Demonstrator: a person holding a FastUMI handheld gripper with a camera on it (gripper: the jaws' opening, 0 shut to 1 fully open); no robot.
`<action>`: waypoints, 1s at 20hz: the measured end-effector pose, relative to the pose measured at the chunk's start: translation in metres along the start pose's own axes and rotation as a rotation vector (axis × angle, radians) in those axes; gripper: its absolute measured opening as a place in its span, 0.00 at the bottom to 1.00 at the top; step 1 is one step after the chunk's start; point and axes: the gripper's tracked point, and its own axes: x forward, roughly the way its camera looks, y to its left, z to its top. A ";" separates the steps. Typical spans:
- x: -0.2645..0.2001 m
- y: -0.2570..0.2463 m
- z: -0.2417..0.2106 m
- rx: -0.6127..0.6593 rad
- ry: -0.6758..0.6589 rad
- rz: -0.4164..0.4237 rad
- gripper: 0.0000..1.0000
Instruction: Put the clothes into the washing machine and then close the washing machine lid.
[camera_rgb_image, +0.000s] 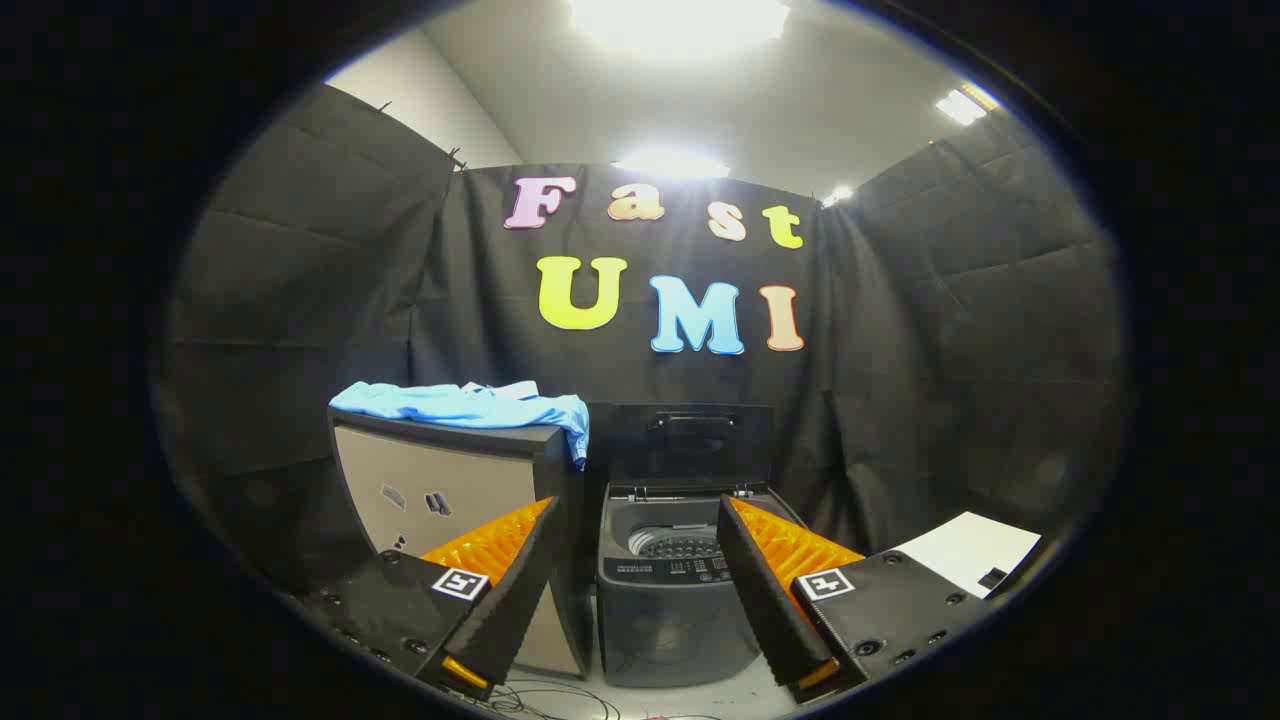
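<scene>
The clothes (470, 405), a light blue garment, lie flat on top of a cabinet (450, 490), stretched sideways along its top, with one end hanging down over the corner next to the washer (670, 590). The washer stands just beside the cabinet, its lid (680, 445) raised upright at the back. Inside, the drum (675, 545) looks empty. The tongs (635, 590) are released, wide apart, well short of the washer, gripping nothing. A white sheet (970, 550) lies beyond them, to their right.

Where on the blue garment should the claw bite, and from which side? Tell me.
Probably the fold of the blue garment that hangs over the cabinet corner nearest the washing machine. It droops free of the top, so the open claw can come in from the front and close across it.
</scene>
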 end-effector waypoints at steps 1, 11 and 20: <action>0.000 0.000 0.000 0.001 0.001 0.000 0.96; 0.001 0.010 0.000 0.005 0.001 0.016 0.96; 0.001 0.011 0.006 0.033 -0.012 0.028 0.96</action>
